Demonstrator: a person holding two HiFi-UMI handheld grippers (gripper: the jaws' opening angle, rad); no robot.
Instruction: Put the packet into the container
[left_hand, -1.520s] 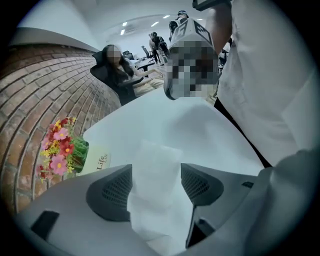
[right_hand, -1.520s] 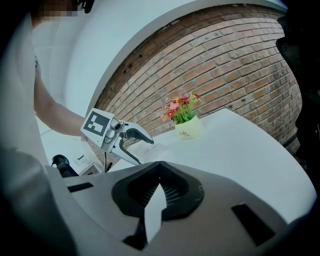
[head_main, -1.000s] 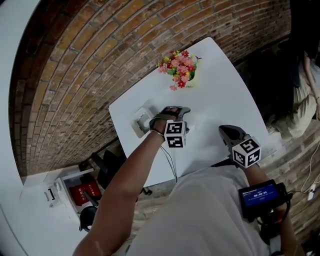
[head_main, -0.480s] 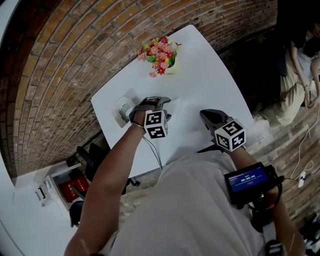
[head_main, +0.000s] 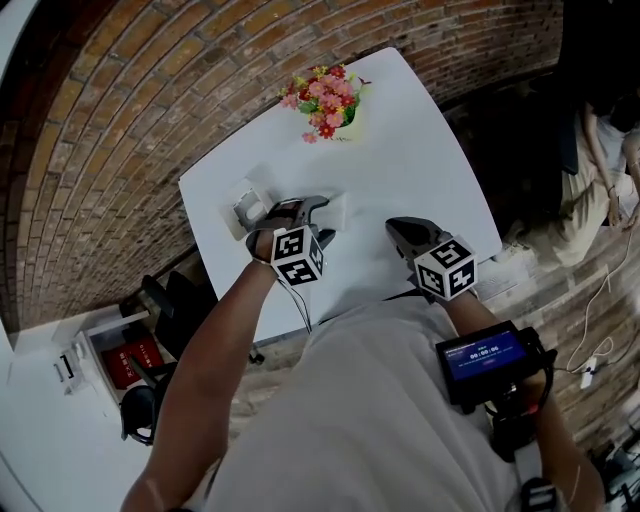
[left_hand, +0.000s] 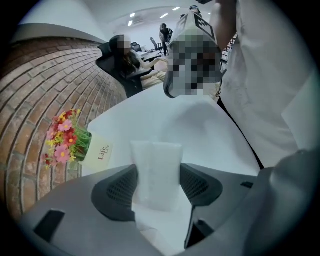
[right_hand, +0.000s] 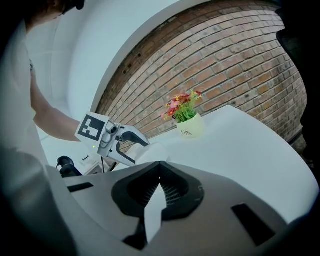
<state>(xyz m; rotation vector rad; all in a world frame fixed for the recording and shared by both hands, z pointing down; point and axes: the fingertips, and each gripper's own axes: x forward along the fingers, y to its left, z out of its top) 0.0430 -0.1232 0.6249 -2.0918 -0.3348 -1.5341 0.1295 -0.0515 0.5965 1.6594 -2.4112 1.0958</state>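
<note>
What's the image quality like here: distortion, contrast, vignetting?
Head view: the fisheye lens bends the brick wall and the table edges; the light is even. Left gripper view: the white packet barely stands out from the white table, and the corners are dark. Right gripper view: the corners are dark too, and the flowers are clear.

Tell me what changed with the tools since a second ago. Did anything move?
The left tool has just been closing its jaws, and they now pinch the white packet. The right tool stayed where it was, shut with nothing in it. The container and the flower pot sit on the table as before.
</note>
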